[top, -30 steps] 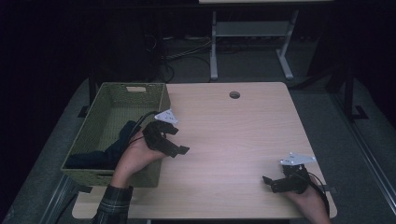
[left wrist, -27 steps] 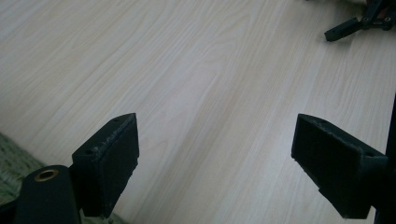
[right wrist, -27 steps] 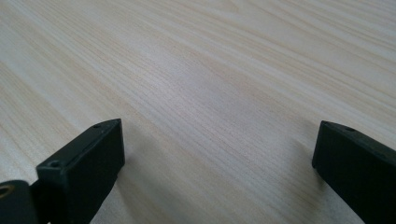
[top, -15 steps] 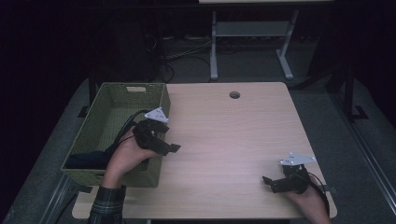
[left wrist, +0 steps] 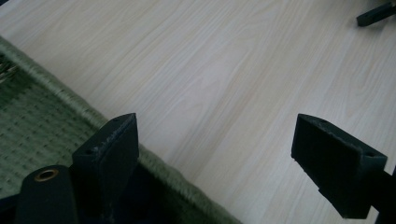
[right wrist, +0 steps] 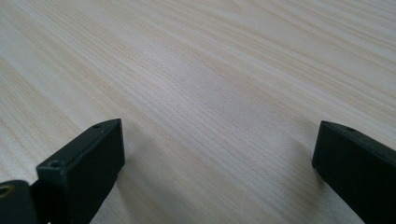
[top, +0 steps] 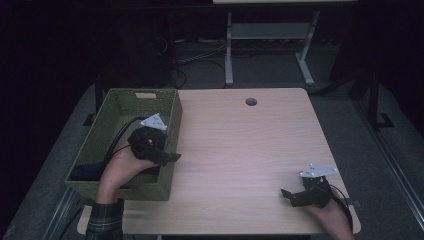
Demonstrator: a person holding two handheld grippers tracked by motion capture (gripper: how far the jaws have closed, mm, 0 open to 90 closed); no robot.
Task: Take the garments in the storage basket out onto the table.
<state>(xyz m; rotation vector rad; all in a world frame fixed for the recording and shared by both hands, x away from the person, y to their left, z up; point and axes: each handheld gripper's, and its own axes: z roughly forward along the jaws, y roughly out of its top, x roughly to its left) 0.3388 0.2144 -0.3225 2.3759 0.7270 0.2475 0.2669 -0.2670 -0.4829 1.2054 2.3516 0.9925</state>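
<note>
A dark room surrounds a pale wooden desk (top: 250,160), with a white metal stand (top: 270,45) and loose cables on the floor behind it. A green woven basket (top: 165,107) sits at the desk's left edge, and something dark lies in the near end of the basket (top: 85,172); what it is cannot be told.

Over the last second the left gripper (top: 167,156) has drawn back from the bare desk toward the basket, and it now hangs over the basket's right rim, jaws spread and empty. Judging by that retreat, the hand is heading into the basket for the dark thing, so the pick has not yet begun. The right gripper (top: 289,196) has not moved: it rests far to the right of the basket, near the desk's front corner, jaws also spread and holding nothing.

The left gripper view shows what the high view leaves vague: the rim of the basket (left wrist: 56,95) runs right under its jaws, one jaw inside the basket and the other over wood. It also catches the tip of the other gripper (left wrist: 376,13) far off. The right gripper view shows bare wood grain (right wrist: 210,93) between its wide jaws.
</note>
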